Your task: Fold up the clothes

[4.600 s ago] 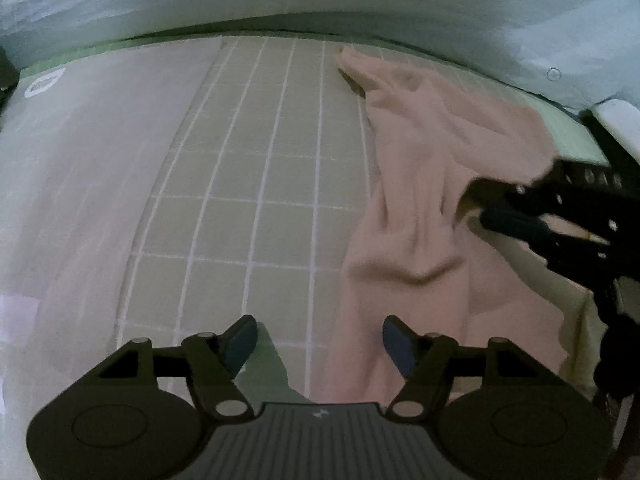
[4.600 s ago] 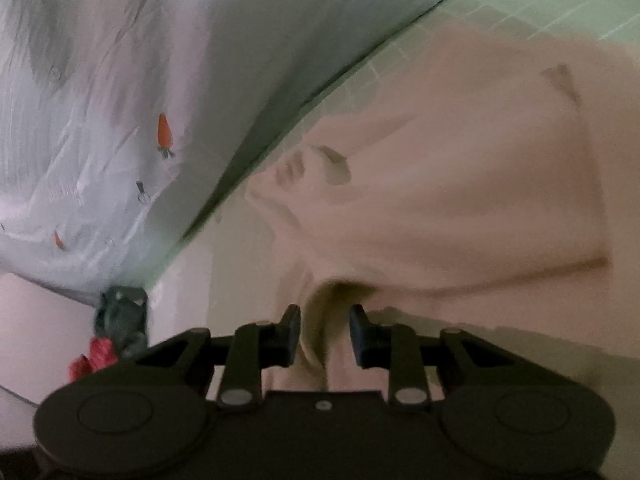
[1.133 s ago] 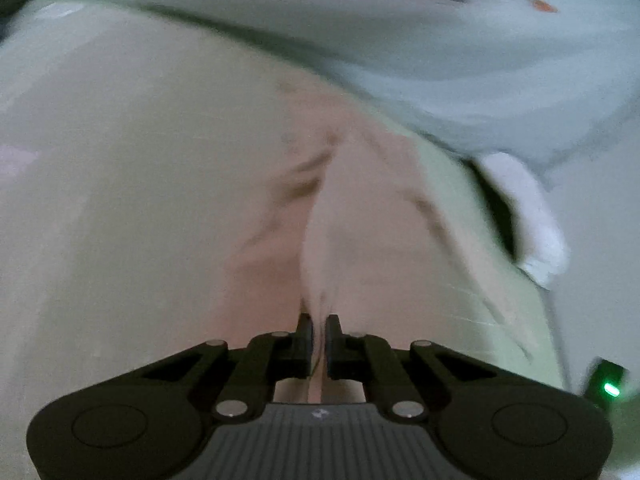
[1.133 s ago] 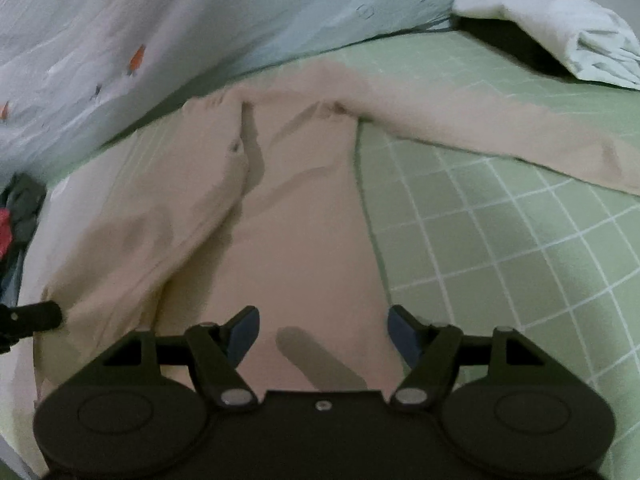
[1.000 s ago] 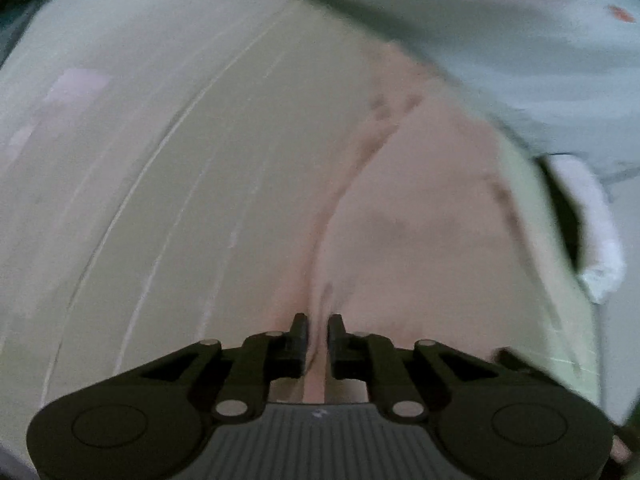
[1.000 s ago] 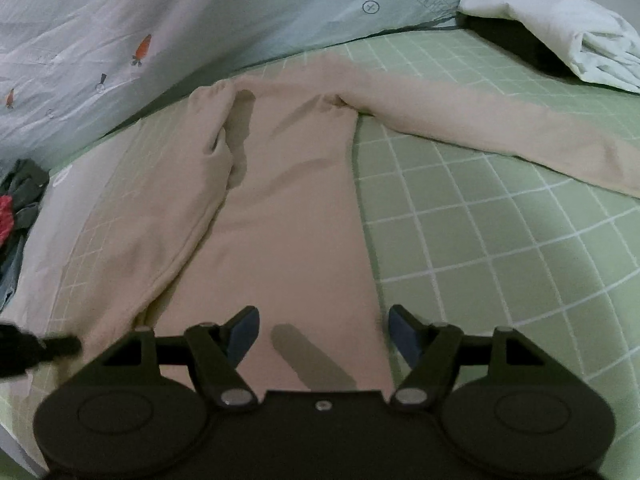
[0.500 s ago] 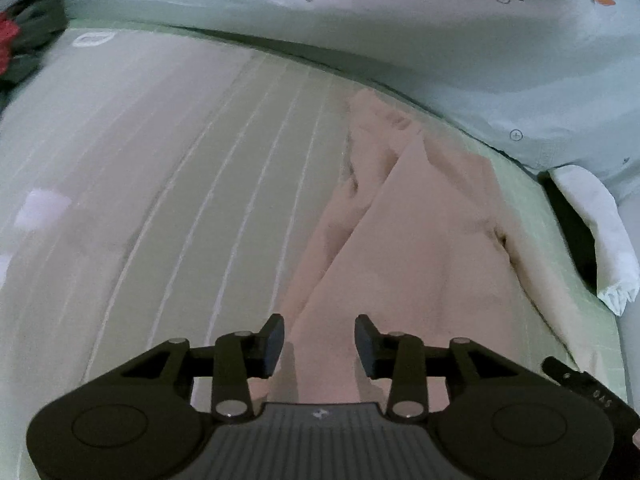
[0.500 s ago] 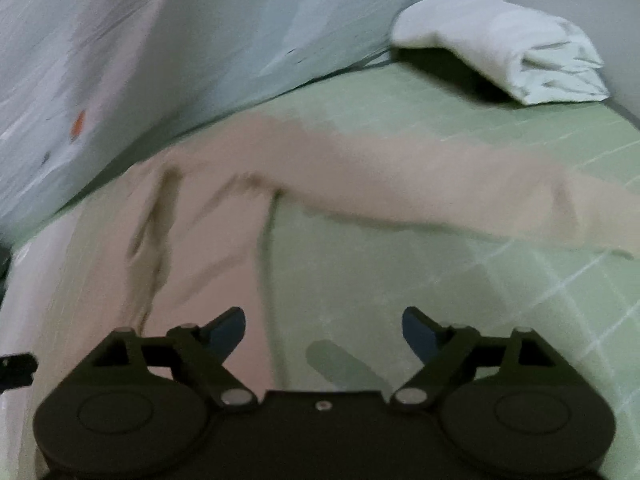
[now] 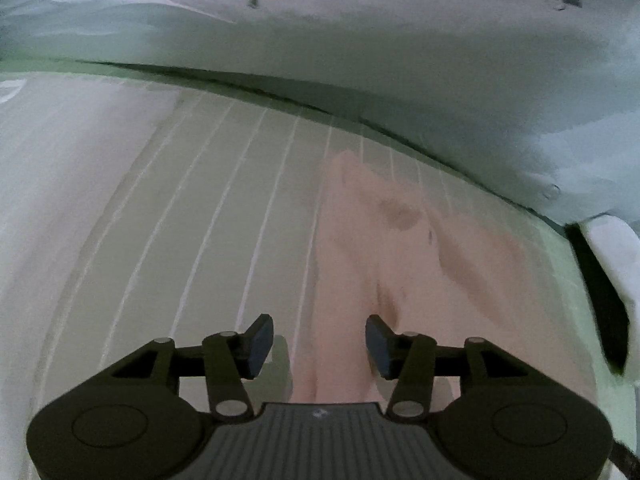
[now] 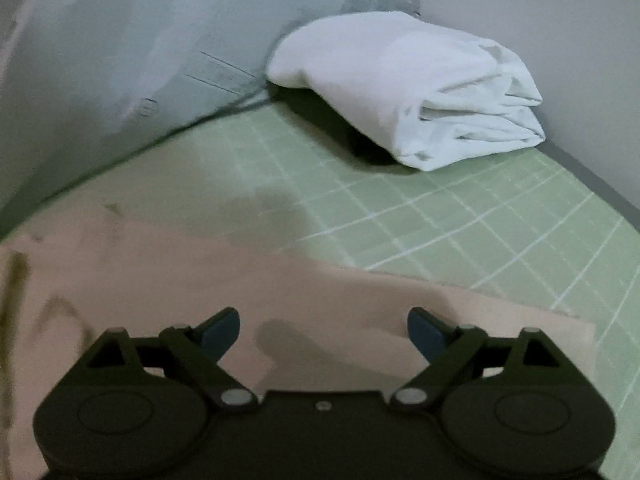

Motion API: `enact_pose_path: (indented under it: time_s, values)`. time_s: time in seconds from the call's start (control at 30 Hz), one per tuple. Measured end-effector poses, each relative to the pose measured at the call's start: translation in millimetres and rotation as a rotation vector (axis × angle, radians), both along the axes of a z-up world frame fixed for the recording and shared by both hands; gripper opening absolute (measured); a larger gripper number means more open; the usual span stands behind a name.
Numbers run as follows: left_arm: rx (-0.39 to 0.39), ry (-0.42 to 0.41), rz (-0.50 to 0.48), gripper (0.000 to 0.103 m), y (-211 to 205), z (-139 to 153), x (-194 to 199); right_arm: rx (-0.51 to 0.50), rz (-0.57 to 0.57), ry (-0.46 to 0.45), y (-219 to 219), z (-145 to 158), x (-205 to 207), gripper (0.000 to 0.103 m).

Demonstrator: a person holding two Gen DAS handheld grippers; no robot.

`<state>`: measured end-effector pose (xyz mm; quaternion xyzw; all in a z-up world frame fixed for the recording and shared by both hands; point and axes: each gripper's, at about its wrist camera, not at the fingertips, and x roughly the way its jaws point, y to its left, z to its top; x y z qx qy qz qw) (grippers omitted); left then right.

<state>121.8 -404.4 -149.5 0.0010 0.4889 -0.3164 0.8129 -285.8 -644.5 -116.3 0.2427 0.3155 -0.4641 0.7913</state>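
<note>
A pink long-sleeved garment (image 9: 404, 256) lies spread on the green checked sheet (image 9: 224, 208). My left gripper (image 9: 319, 344) is open and empty, low over the garment's left sleeve edge. In the right wrist view the other sleeve (image 10: 248, 276) lies flat and runs to the right, its cuff end at the lower right. My right gripper (image 10: 323, 330) is wide open and empty, just above that sleeve.
A folded white cloth (image 10: 408, 88) sits at the bed's far corner and also shows in the left wrist view (image 9: 616, 264). A pale blue quilt with carrot prints (image 9: 360, 40) is bunched along the back. The green sheet (image 10: 460, 216) lies bare beyond the sleeve.
My left gripper has let go of the garment and opened wider. My right gripper has stayed open and swung right, from the garment's body to the right sleeve.
</note>
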Motion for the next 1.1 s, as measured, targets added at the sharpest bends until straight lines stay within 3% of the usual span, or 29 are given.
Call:
enact_pose_path:
  time_s: [0.13, 0.3, 0.37, 0.4, 0.53, 0.67, 0.77, 0.87, 0.93, 1.0, 1.1]
  values:
    - [-0.003, 0.01, -0.001, 0.052, -23.5, -11.0, 29.0, -0.023, -0.024, 0.036, -13.6, -6.6, 4.0, 0.096]
    - [-0.025, -0.04, -0.056, 0.051, -45.6, -13.9, 51.4, -0.076, -0.058, 0.067, -15.0, -17.5, 14.9, 0.103]
    - [-0.032, -0.062, -0.081, 0.032, -51.0, -15.2, 56.2, -0.107, -0.083, 0.058, -11.2, -20.4, 16.4, 0.103]
    - [-0.034, -0.063, -0.098, 0.006, -53.1, -16.7, 58.2, -0.122, -0.093, 0.054, -9.3, -21.8, 17.0, 0.103]
    - [-0.077, -0.122, -0.071, 0.006, -50.3, -14.5, 63.3, -0.154, -0.087, 0.04, -7.0, -25.1, 14.3, 0.103]
    - [-0.132, -0.103, 0.1, 0.005, -32.8, -19.4, 81.7, -0.163, -0.085, 0.039, -6.6, -25.7, 14.1, 0.103]
    - [-0.122, -0.09, 0.091, 0.006, -33.9, -24.7, 86.7, -0.163, -0.086, 0.04, -5.6, -26.0, 14.4, 0.103]
    - [-0.061, -0.131, 0.052, 0.013, -40.5, -20.4, 83.4, -0.163, -0.088, 0.038, -5.4, -26.1, 14.1, 0.103]
    - [-0.023, -0.15, 0.051, 0.035, -41.6, -10.5, 78.1, -0.16, -0.087, 0.038, -5.8, -25.7, 14.1, 0.103]
    - [-0.033, -0.156, 0.063, 0.051, -32.6, 1.5, 69.2, -0.15, -0.083, 0.041, -6.7, -24.0, 14.2, 0.103]
    - [-0.027, -0.149, 0.056, 0.061, -13.6, 8.8, 41.0, -0.121, -0.044, 0.061, -8.0, -17.4, 12.6, 0.103]
